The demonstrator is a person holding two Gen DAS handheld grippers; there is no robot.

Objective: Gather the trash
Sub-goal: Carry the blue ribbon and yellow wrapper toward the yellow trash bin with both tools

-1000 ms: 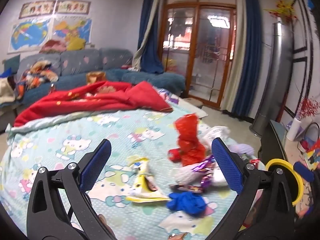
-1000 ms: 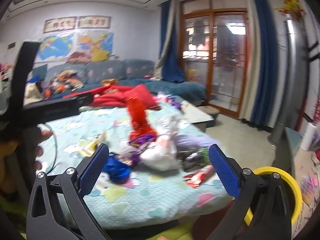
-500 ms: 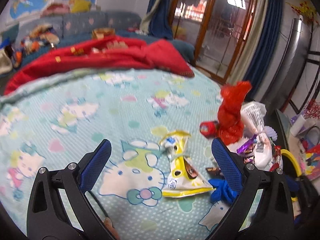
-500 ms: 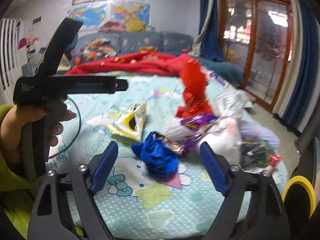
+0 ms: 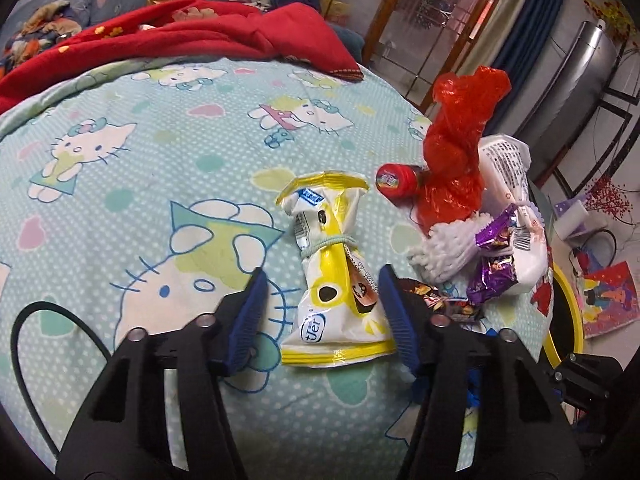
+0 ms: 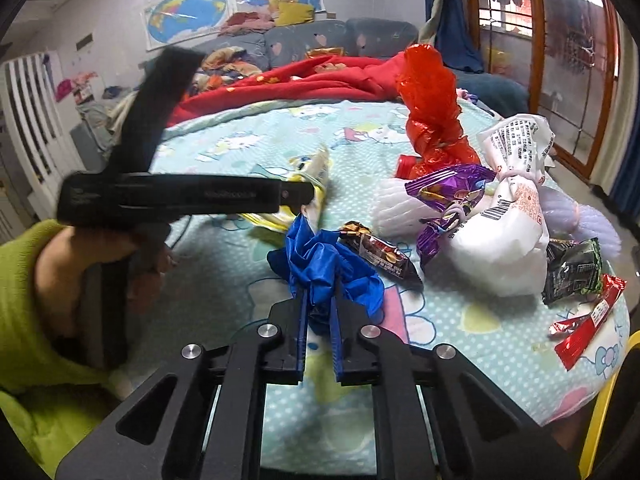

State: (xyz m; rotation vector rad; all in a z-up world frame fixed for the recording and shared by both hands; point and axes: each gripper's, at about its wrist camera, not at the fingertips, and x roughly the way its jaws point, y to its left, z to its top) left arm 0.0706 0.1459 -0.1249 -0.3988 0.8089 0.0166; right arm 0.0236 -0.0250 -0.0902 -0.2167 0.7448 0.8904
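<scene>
**Spotter:** Where are we on the bed (image 5: 168,92)?

**Me:** Picking up, both hands at once. The trash lies heaped at the bed's right edge. My right claw (image 6: 319,322) has just closed and is pinched tight on the crumpled blue plastic bag (image 6: 326,264) at the near side of the pile. My left claw (image 5: 322,312) has been closing, half open around the yellow snack packet (image 5: 334,268), pads not yet pressing.

**Spotter:** Next?

**Me:** I'd finish the left squeeze, then lift both clear.

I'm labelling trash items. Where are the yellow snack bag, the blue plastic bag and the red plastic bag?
yellow snack bag (image 5: 334,280), left wrist view, bag's lower body.
blue plastic bag (image 6: 324,260), right wrist view, crumpled middle.
red plastic bag (image 5: 456,160), left wrist view, twisted middle.
</scene>
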